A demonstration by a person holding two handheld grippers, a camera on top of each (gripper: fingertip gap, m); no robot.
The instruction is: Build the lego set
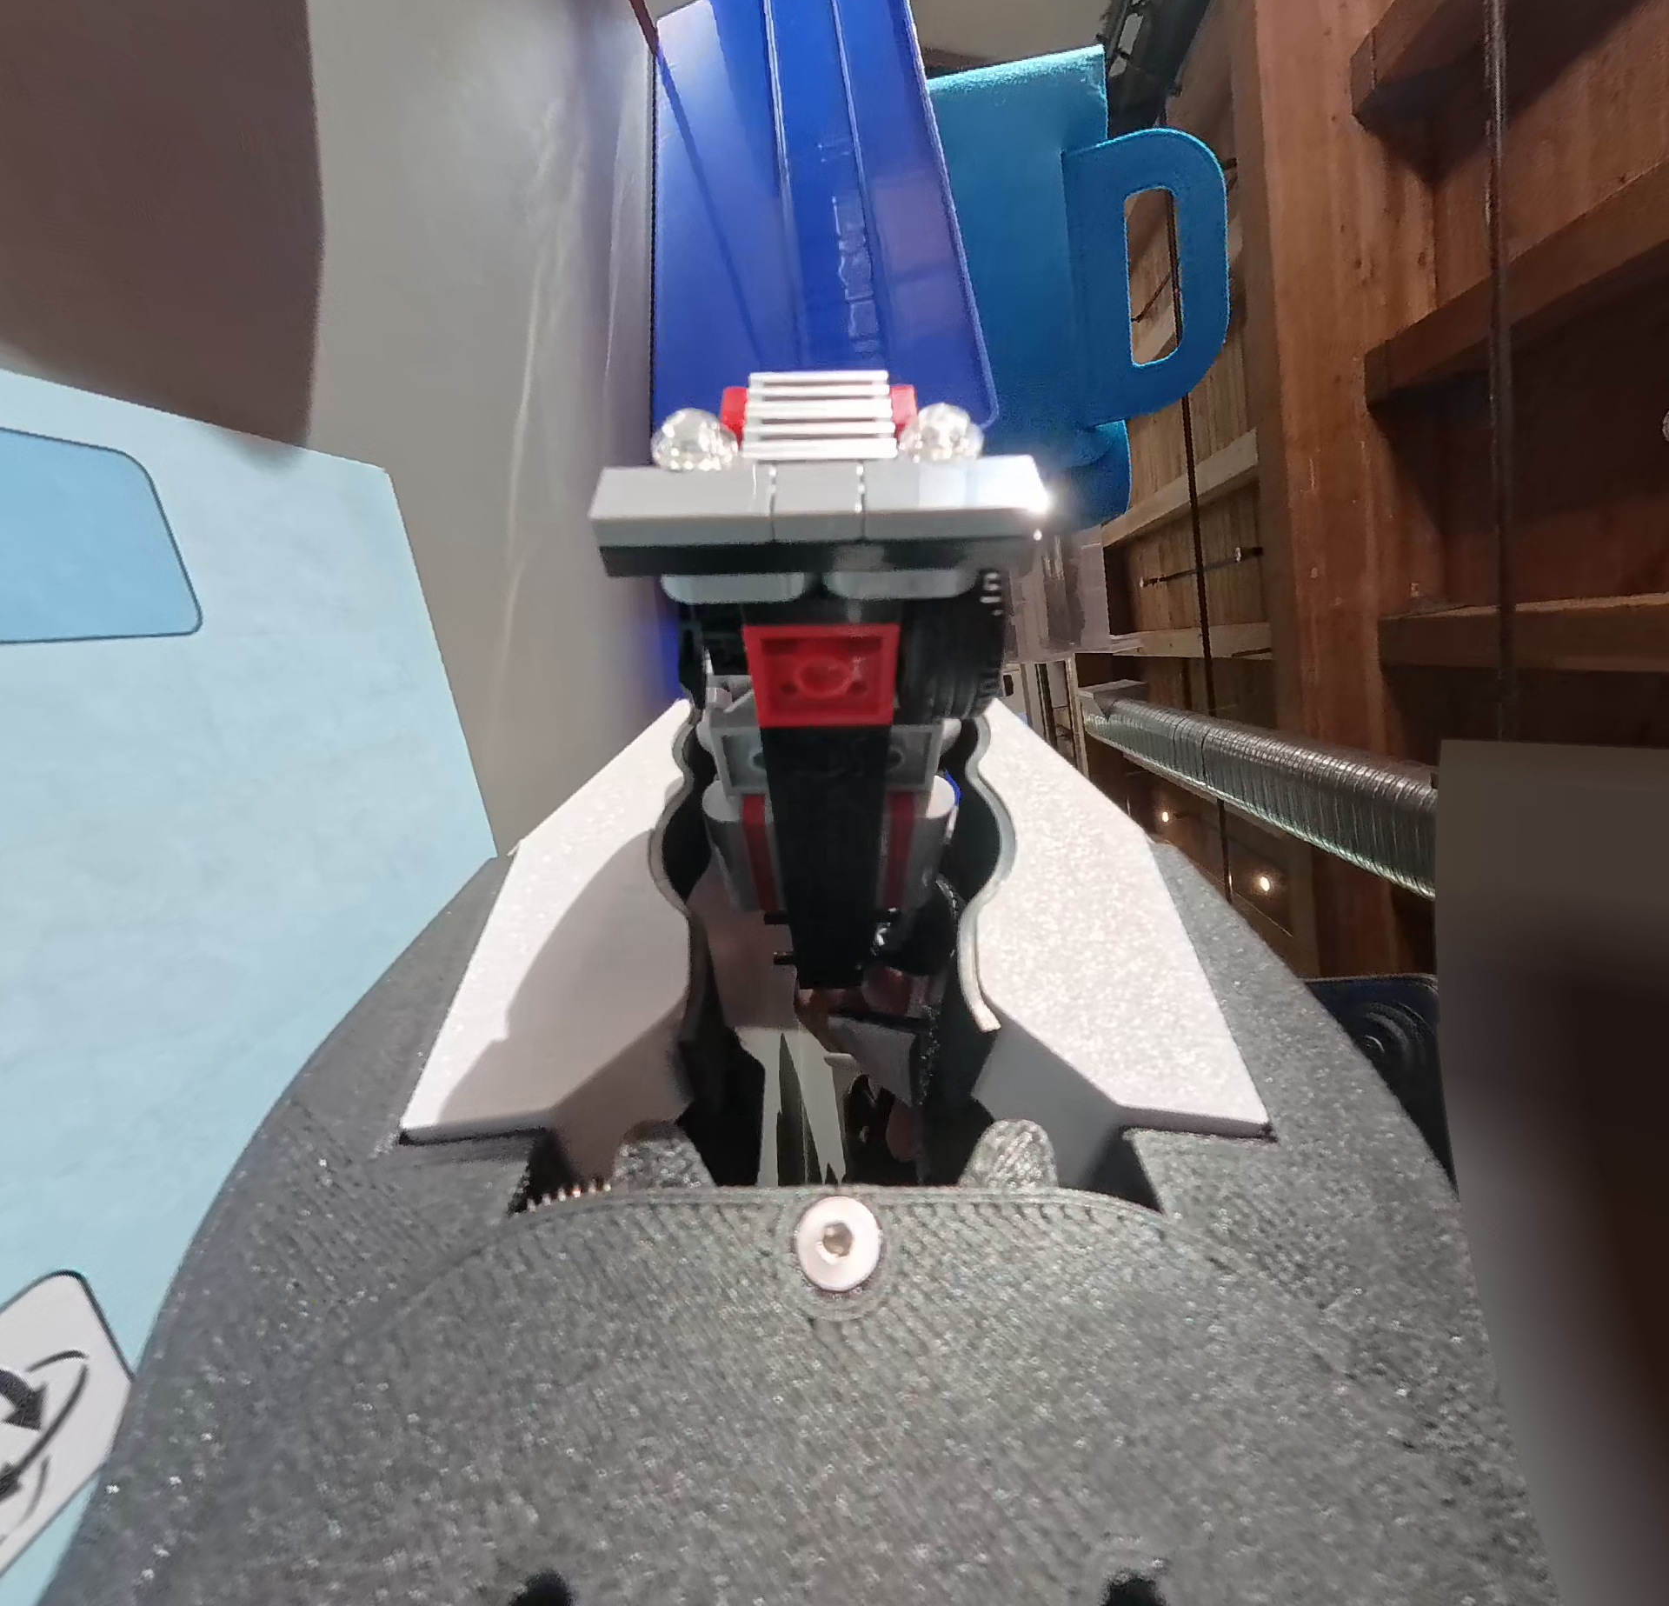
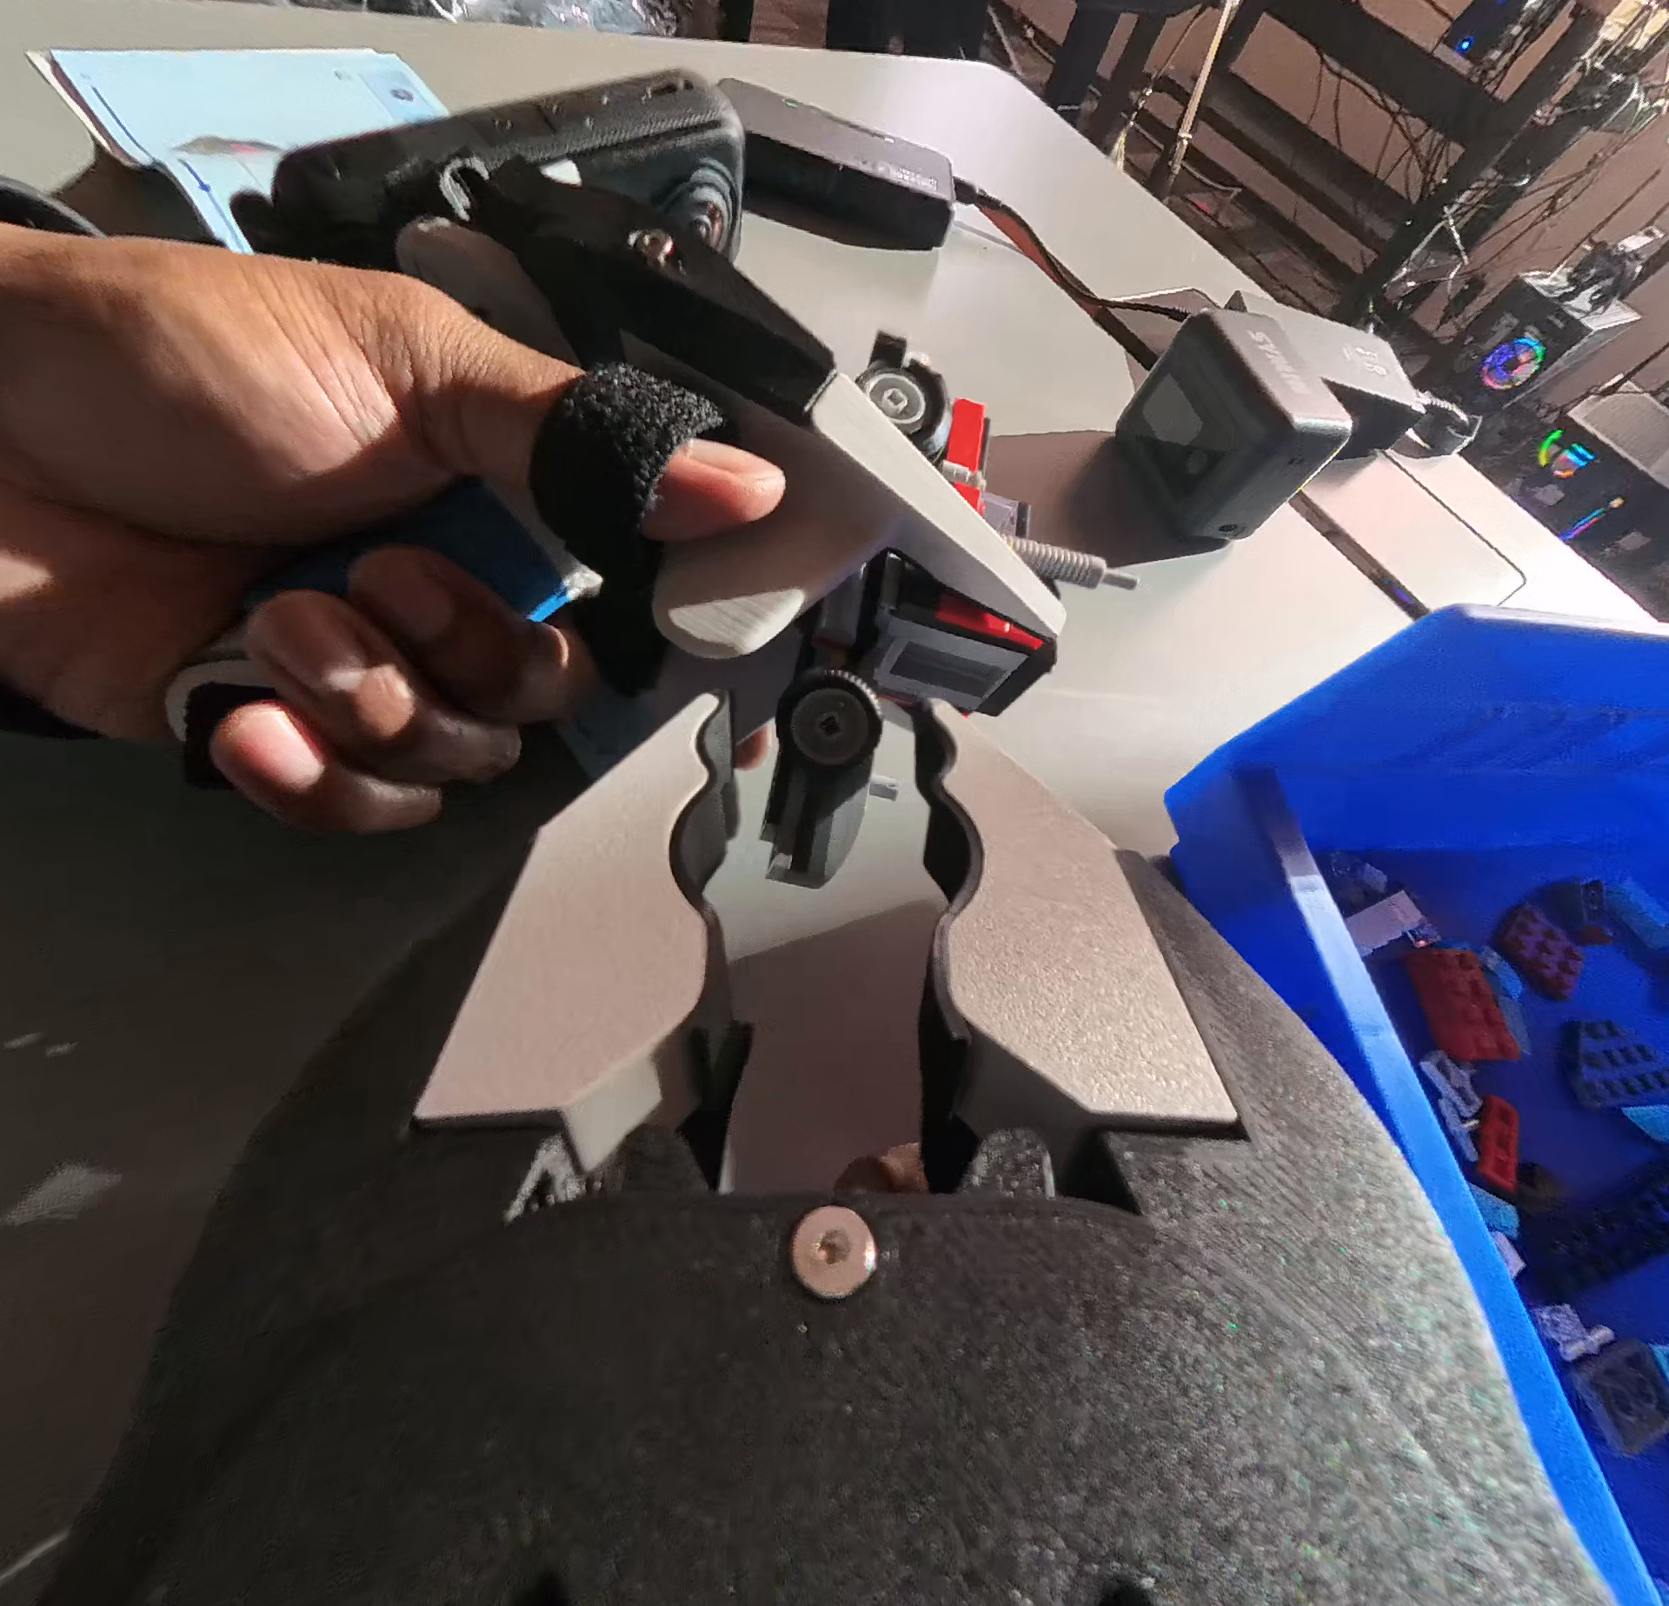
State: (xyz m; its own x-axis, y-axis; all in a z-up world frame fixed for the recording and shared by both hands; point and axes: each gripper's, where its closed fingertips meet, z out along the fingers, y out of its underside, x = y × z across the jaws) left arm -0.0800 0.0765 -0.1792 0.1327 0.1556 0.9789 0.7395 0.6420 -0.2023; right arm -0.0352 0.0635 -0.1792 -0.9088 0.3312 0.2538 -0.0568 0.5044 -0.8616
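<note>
My left gripper [image 1: 835,722] is shut on a partly built lego car [image 1: 817,515] with a grey bumper, clear headlights, a red brick and a black underside. In the right wrist view a hand holds the left gripper [image 2: 948,623] above the table [image 2: 1174,659], with the car [image 2: 948,659] tilted in it. My right gripper [image 2: 824,750] is open just under the car. One black wheel [image 2: 826,722] and a dark grey part [image 2: 813,822] hang between its fingers, with gaps showing on both sides.
A blue bin [image 2: 1355,750] with several loose bricks [image 2: 1463,1002] stands at the right; it also shows in the left wrist view [image 1: 813,207]. A light blue instruction booklet [image 2: 226,99] lies at the back left. A small black camera [image 2: 1228,424] and a cabled black box [image 2: 849,171] sit behind.
</note>
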